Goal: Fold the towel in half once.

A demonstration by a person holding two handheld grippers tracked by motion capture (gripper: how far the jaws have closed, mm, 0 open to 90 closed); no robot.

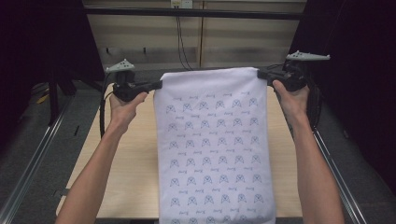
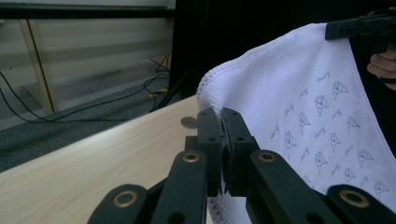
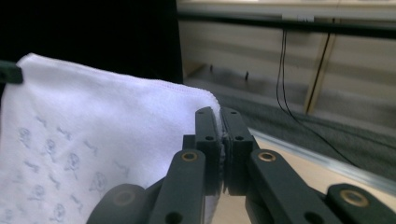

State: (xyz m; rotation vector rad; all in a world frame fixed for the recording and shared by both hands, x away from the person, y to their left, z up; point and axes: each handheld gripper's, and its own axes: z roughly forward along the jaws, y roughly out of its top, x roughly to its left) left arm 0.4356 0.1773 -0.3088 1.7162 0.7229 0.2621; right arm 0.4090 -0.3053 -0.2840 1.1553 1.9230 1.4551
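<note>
Above the table [image 1: 135,186], the left gripper [image 1: 156,85] and right gripper [image 1: 261,72] each clamp a top corner of the printed white cloth [image 1: 212,140].

- Light wood table [image 1: 126,158], pale grain, sitting between grey metal rails [image 1: 32,161] on a dark floor.
- Small round hole [image 2: 188,122] in the tabletop near its far edge.
- White printed cloth [image 1: 214,140] hangs down over the table's middle; whether its lower end rests on the wood can't be told.
</note>
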